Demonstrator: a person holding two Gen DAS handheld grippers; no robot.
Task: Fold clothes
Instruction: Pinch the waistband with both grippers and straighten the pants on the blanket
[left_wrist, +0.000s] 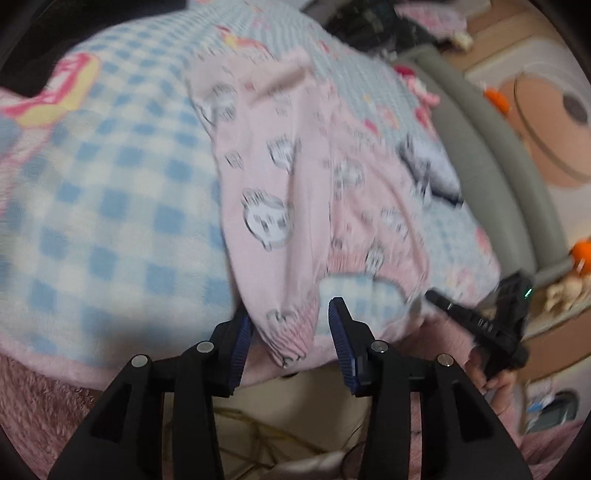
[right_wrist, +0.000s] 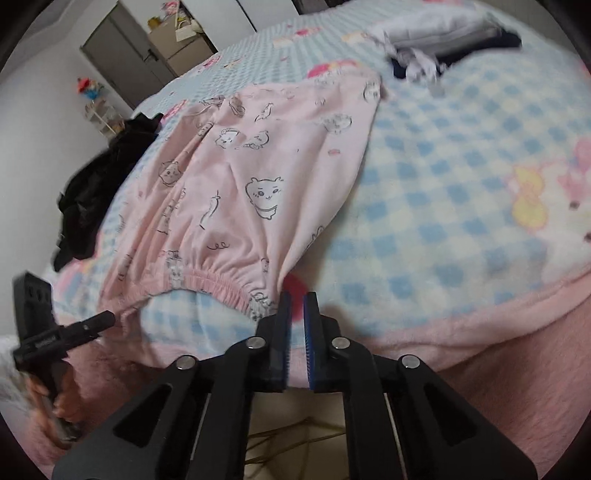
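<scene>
Both claws (left_wrist: 291, 325) (right_wrist: 296, 306) gape empty at pink pajamas (right_wrist: 236, 192); black clothes (right_wrist: 99, 188) lie beyond.

Soft matt cotton-like cloth, the pink printed pants (right_wrist: 236, 192) are lying just ahead of the jaws, gathered elastic waistband nearest. Beneath them a fuzzy fleece checked blanket (right_wrist: 443, 206) is spreading. The finger pads (right_wrist: 309, 343) are showing ribbed blue rubber on matt black plastic.

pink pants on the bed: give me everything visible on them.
The pink pants are soft, thin-looking fabric printed with outlined cartoon animals, with a gathered elastic waistband at the near end. They lie flat but wrinkled on the blue-checked blanket, legs running away from the cameras. A waistband corner sits between the left gripper pads, which stand apart, not pressing it. The right gripper is beside the other corner, nothing between its pads.
</scene>
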